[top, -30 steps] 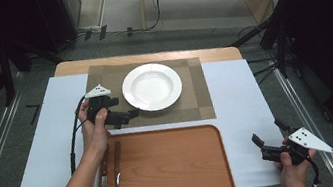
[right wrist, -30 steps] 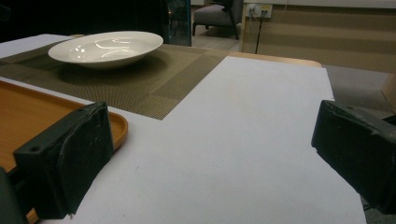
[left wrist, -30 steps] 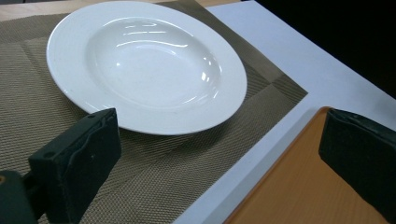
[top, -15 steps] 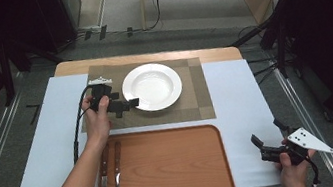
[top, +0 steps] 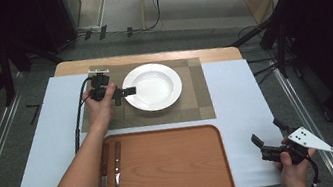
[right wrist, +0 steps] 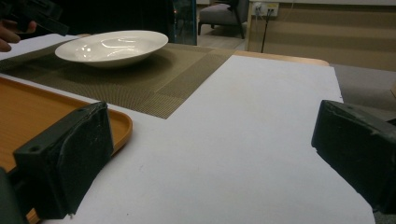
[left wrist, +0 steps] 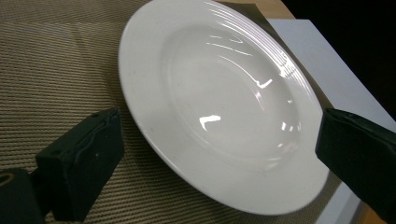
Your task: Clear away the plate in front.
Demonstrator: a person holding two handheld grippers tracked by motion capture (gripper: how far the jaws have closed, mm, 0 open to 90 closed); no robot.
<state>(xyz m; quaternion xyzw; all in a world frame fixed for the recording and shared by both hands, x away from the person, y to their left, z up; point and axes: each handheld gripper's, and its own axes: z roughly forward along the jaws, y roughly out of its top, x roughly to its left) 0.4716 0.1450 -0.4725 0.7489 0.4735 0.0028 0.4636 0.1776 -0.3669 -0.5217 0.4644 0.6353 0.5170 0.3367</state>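
— What do my left tongs [top: 126, 91] meet?
— Jaws apart at the left rim of the round, glossy white plate [top: 152, 86] on a ribbed woven placemat [top: 196, 100].
— And my right tongs [top: 267, 141]?
— Apart, empty, over the worktop's [top: 246, 96] near right corner, beside the wooden tray [top: 167, 174], whose near edge is cut off.

Both hand-held grippers are black and blocky. The left gripper [top: 121, 92] trails a black cable and has thick, square-ended fingers [left wrist: 81, 165]. The right gripper [top: 269, 141] carries a grey three-cornered plate [top: 309, 139] with small dark holes behind its fingers. Both forearms are bare.
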